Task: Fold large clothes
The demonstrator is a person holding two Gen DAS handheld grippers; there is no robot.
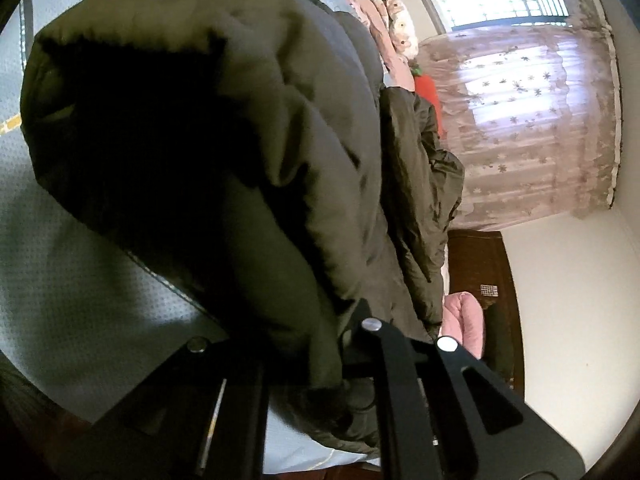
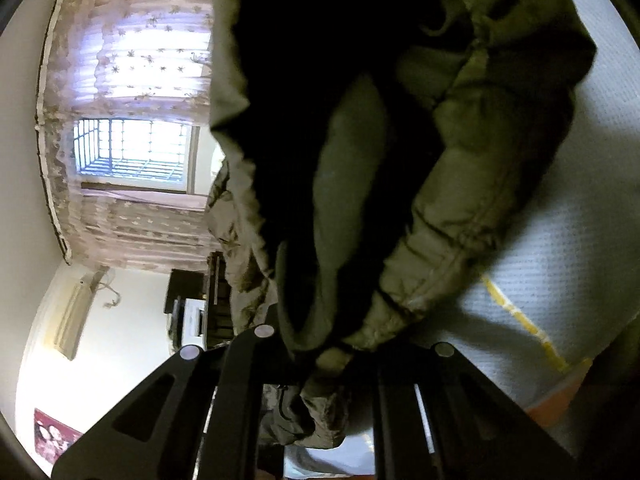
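- Gripping a padded olive jacket (image 1: 248, 128), the left gripper (image 1: 320, 344) has its jaws clamped narrow on a thick fold of the fabric, which bunches out between the black fingers.
- The right gripper (image 2: 332, 344) is likewise pinched tight on the jacket (image 2: 460, 184), holding a stitched hem or cuff edge that crumples between its fingers.
- The jacket fills most of both views, hanging in heavy folds from the two grips, with its dark lining showing in deep shadow.
- It sits over a bed covered by a pale blue, dotted sheet (image 1: 64, 264) with thin yellow lines (image 2: 520, 320).
- In the left wrist view, pink and floral bedding (image 1: 390, 28) is piled at the far end of the bed, with something red (image 1: 430, 96) just beside it.
- A pink cushion (image 1: 464, 320) lies near a dark wooden piece of furniture (image 1: 492, 280) by the wall.
- A sheer pink curtain (image 1: 532, 120) with small flower shapes hangs over a bright barred window (image 2: 132, 152).
- In the right wrist view, a wall air conditioner (image 2: 72, 320) and a picture (image 2: 56, 436) are on the white wall.
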